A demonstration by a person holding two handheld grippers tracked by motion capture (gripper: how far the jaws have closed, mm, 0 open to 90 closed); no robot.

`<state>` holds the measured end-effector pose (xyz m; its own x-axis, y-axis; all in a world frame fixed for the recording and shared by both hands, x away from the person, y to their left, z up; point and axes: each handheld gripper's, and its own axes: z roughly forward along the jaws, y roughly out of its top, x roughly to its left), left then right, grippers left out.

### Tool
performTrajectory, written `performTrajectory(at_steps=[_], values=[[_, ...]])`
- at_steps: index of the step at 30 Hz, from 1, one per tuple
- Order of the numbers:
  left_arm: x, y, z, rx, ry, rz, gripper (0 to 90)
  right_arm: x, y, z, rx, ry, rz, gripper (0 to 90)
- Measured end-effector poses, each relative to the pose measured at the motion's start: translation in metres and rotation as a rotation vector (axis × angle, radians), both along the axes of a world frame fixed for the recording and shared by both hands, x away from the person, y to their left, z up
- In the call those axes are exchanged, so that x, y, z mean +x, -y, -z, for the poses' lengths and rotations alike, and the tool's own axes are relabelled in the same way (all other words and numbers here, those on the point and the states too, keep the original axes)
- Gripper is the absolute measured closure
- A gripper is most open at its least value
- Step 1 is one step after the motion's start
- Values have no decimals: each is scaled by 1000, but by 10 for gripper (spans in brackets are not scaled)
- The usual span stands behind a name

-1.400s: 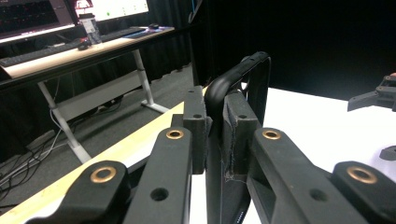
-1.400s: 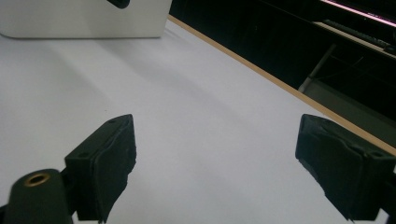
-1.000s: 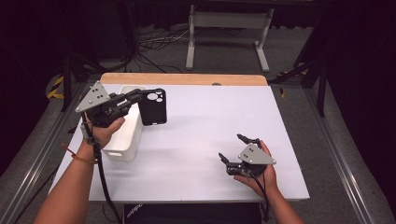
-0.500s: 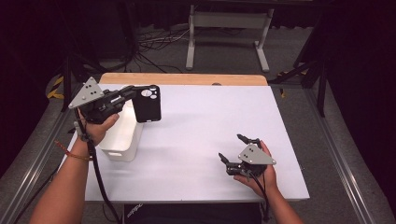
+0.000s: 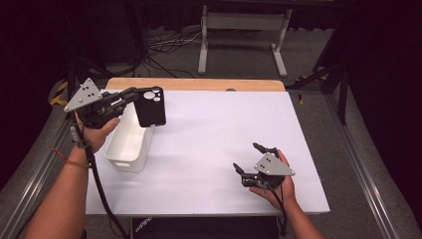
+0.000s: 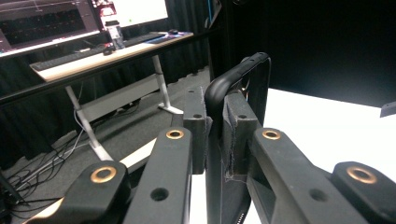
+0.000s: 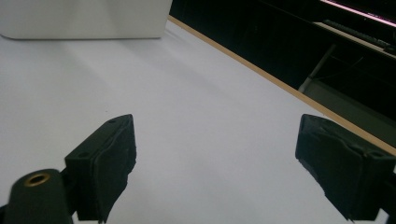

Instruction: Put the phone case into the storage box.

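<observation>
A black phone case (image 5: 151,107) with a camera cut-out hangs in the air over the far end of a white bin (image 5: 130,144). My left gripper (image 5: 135,94) is shut on the case's edge, held in a hand at the table's left side. In the left gripper view the pads (image 6: 195,126) pinch the case's rim (image 6: 252,79) from both sides, the case standing on edge. My right gripper (image 5: 246,156) rests low over the white table (image 5: 214,129) at the front right, jaws wide open with nothing between them (image 7: 215,154).
The white bin (image 7: 84,18) stands along the table's left side. A wooden strip (image 5: 199,83) edges the table's far side. Beyond it are a metal stand (image 5: 239,30) and cables on the floor. A desk with monitors (image 6: 70,23) lies far off.
My left gripper has carried the phone case a little to the left and up, toward the bin's far end. The right gripper has stayed where it was.
</observation>
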<state>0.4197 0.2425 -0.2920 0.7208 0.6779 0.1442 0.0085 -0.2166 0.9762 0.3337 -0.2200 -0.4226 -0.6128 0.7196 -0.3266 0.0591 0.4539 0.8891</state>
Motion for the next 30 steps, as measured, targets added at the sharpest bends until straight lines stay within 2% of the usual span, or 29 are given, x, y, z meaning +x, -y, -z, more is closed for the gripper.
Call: performTrajectory(at_steps=[7, 30], values=[[3, -13, -3, -9, 11, -17, 822, 2, 0, 1, 1, -6, 5, 137], [24, -40, -1, -20, 4, -88, 822, 4, 1, 2, 13, -20, 17, 141]])
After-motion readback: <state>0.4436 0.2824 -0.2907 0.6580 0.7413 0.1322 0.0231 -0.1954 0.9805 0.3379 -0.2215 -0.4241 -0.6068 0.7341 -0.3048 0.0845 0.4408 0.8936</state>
